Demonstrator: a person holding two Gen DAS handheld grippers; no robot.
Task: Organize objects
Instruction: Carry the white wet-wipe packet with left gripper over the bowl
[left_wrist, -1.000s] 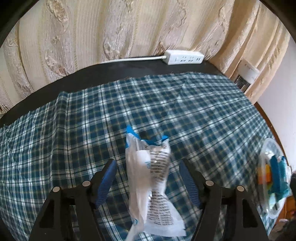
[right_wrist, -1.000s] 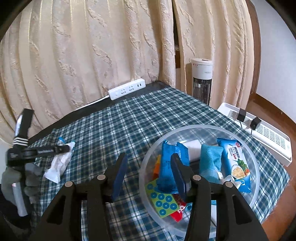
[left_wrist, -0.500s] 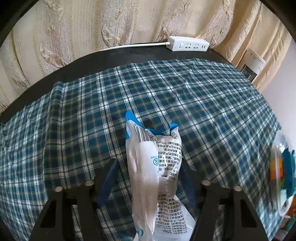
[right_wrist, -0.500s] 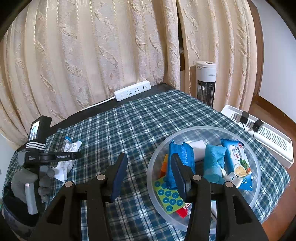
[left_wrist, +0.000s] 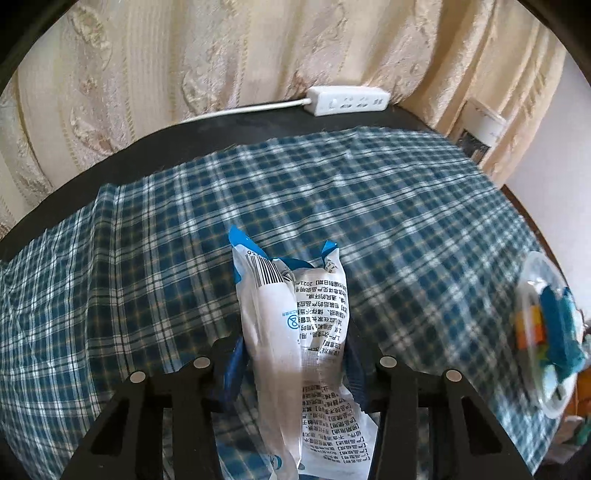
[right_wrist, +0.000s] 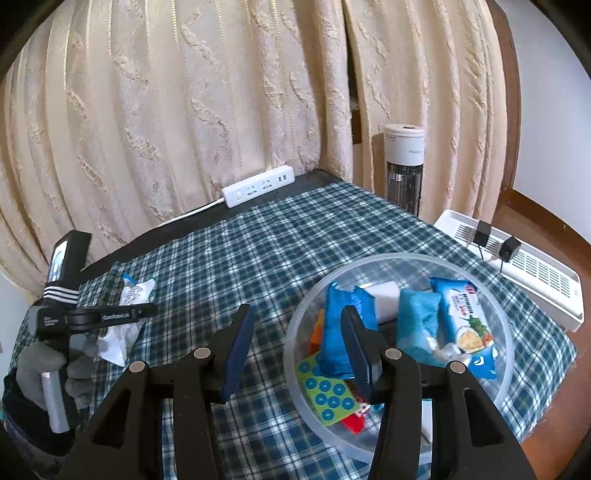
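One white packet (left_wrist: 295, 332), blue-edged, crinkled, barcode and printed text

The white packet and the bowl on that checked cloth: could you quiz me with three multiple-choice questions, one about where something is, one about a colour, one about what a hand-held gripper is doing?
1. Where does the power strip lie?
A. Inside the bowl
B. On the bare dark table edge by the curtain
C. On the floor

2. What colour are the ends of the white packet?
A. Blue
B. Red
C. Yellow

3. What is the left hand-held gripper doing?
A. Hanging open with nothing in it
B. Closed on the white packet
C. Gripping the bowl's rim

Answers:
1 B, it sits beyond the checked cloth, against the curtain.
2 A, blue tips show at the packet's far end.
3 B, both fingers press the packet's sides; the right hand-held gripper is open over the near rim of the clear bowl.
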